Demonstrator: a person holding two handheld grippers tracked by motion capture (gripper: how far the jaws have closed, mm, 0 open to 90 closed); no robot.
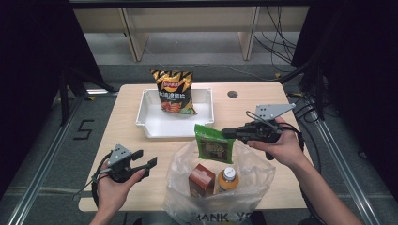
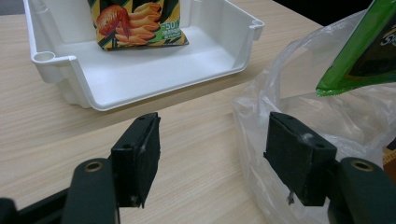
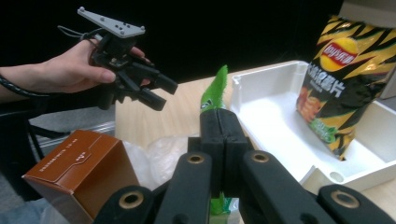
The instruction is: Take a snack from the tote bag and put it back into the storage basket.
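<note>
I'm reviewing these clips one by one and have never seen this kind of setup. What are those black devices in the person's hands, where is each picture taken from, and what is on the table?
A person holds a two-jaw grasping tool in each hand. The high view looks down on the table from above; the other two pictures come from cameras riding on each tool, looking along its black jaws.

On the wooden table sits a white tray with a chip bag standing in it. Nearer the person is a clear plastic bag holding a brown carton and a bottle.

The right tool is shut on a green packet, held above the plastic bag. The left tool is open, with nothing between its jaws, beside the bag.
</note>
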